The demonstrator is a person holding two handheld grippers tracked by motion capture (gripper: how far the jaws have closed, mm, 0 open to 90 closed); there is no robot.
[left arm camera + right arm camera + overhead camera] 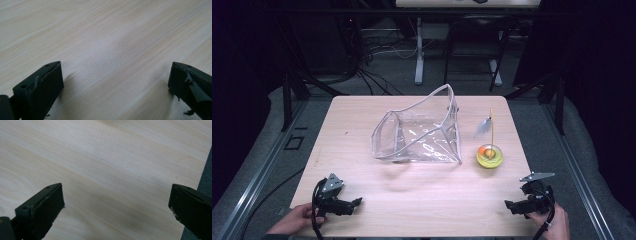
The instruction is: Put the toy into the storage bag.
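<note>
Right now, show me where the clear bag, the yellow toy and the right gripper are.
clear bag (424,135), high view, on its transparent front panel.
yellow toy (489,156), high view, on its round yellow base.
right gripper (510,205), high view, between its open fingers.

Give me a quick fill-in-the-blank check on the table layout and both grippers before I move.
1. The clear plastic bag lies to the ____ of the yellow toy in the high view.
2. The left gripper has its jaws ____, with bare wooden table between them.
3. The right gripper holds ____.
4. A thin ____ stands up from the yellow toy.

Missing words: left; open; nothing; stick
</note>
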